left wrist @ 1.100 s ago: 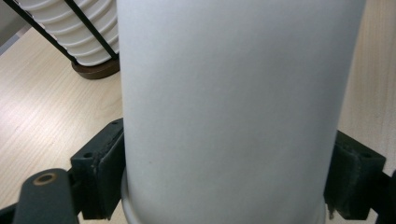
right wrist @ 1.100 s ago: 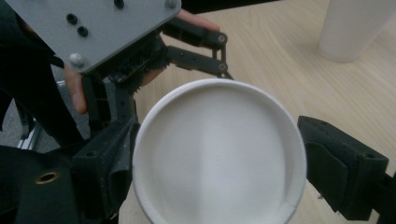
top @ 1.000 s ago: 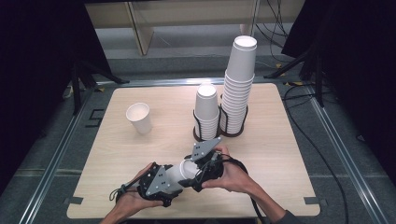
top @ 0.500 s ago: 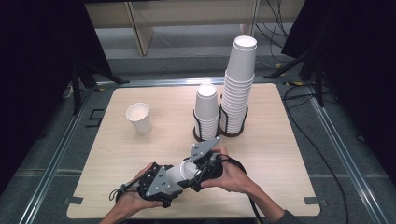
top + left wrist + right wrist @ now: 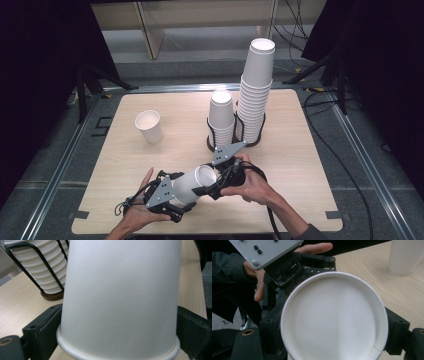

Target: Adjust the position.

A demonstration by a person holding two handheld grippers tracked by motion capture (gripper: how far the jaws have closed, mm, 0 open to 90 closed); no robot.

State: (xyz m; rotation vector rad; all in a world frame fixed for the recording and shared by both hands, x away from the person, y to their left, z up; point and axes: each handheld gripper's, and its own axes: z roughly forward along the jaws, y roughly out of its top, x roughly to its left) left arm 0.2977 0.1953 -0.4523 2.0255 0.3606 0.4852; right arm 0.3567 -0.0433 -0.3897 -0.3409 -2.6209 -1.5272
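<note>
A white paper cup (image 5: pixel 192 186) lies on its side just above the table's front edge, held between both hands. Its mouth faces my right gripper (image 5: pixel 207 187), whose jaws press on opposite sides of the rim (image 5: pixel 334 320), slightly denting it at one side. My left gripper (image 5: pixel 184 196) flanks the cup's base end (image 5: pixel 120 302). Its jaws have just been opening and stand beside the wall without squeezing it, the cup still between them. In the right gripper view the left gripper's grey plate (image 5: pixel 265 250) and the hand sit behind the cup.
A single upright cup (image 5: pixel 149 126) stands at the table's left middle. A short cup stack (image 5: pixel 221 117) and a tall one (image 5: pixel 257 90) sit in black wire holders at centre back. The wooden table (image 5: pixel 310 150) has bare surface on the right.
</note>
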